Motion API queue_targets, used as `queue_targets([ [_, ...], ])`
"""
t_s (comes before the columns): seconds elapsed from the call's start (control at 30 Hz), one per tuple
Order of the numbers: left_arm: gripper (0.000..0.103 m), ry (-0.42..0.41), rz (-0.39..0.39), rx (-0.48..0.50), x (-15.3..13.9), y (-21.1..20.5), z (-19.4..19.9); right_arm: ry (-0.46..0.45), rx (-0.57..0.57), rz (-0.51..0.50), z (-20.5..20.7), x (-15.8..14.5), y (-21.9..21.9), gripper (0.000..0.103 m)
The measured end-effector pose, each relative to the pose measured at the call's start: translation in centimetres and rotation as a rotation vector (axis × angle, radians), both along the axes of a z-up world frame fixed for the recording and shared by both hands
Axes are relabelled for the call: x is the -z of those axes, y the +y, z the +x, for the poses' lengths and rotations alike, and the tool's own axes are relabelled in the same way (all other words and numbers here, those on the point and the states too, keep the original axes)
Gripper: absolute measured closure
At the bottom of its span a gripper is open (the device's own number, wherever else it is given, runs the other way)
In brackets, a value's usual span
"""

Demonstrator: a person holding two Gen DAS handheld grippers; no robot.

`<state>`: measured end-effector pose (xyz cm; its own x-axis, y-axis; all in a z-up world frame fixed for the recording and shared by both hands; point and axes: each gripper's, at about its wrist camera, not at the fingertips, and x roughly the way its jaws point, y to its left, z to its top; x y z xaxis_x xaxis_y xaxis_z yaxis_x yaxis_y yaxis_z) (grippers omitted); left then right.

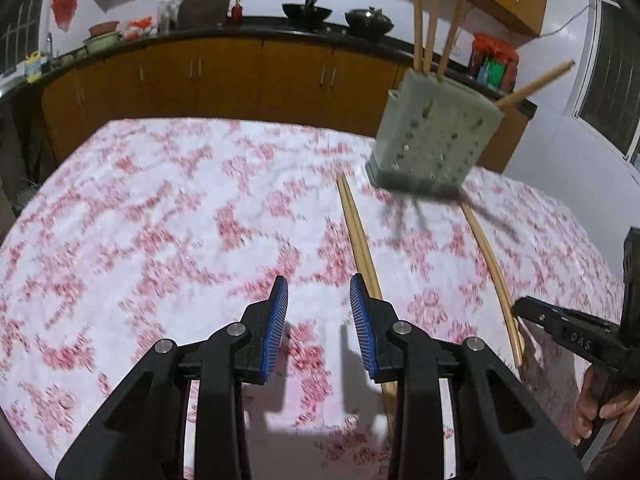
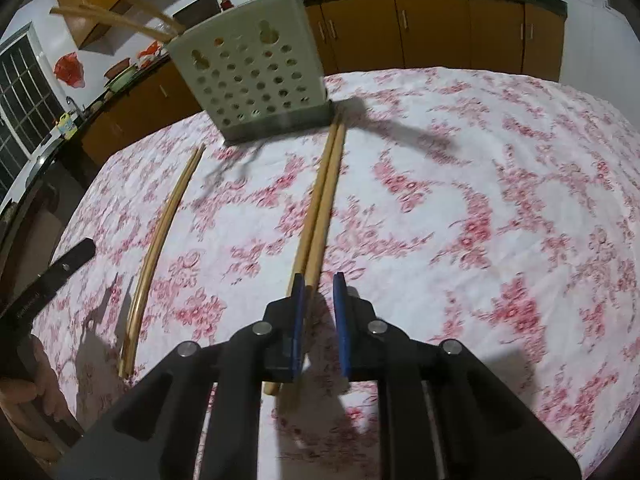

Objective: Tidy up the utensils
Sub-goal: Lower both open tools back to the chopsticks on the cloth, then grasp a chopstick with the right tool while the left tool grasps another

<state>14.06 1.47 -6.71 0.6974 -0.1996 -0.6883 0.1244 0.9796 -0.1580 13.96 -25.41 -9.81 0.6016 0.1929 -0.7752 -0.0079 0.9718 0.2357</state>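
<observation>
A pale perforated utensil holder stands on the far part of the floral tablecloth with several wooden chopsticks sticking out of it. Two chopstick pairs lie flat in front of it. My left gripper hovers open over the cloth, holding nothing; one pair runs under its right finger. My right gripper hangs over the other pair with only a narrow gap between its blue pads. One stick shows in that gap against the left pad, the other passes under the left finger.
Behind the table runs a dark counter over orange cabinets, carrying woks, bowls and bags. The other hand-held gripper enters each view from the side, a hand behind it. The table's far edge lies just past the holder.
</observation>
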Motion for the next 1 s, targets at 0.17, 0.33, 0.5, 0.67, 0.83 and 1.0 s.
queue_targets([
  [0.17,0.07,0.021,0.003,0.029,0.8,-1.0,-0.2,0.0,-0.005,-0.031,0.3,0.1,0.3,0.093],
  [0.33,0.074,0.044,-0.005,0.061,1.3,-1.6,-0.2,-0.008,0.063,-0.076,0.6,0.0,-0.8,0.094],
  [0.5,0.082,0.07,-0.012,0.095,1.7,-2.3,-0.1,-0.004,0.119,-0.074,0.7,0.0,-2.8,0.094],
  [0.67,0.086,0.09,0.0,0.116,2.2,-2.9,0.0,-0.007,0.128,-0.076,0.7,0.0,-3.4,0.094],
  [0.83,0.088,0.103,0.029,0.13,2.6,-3.5,0.0,-0.011,0.128,-0.084,0.6,0.1,-3.5,0.094],
  [1.0,0.088,0.116,0.039,0.136,2.8,-3.8,0.1,-0.011,0.135,-0.095,0.4,0.1,-3.5,0.094],
])
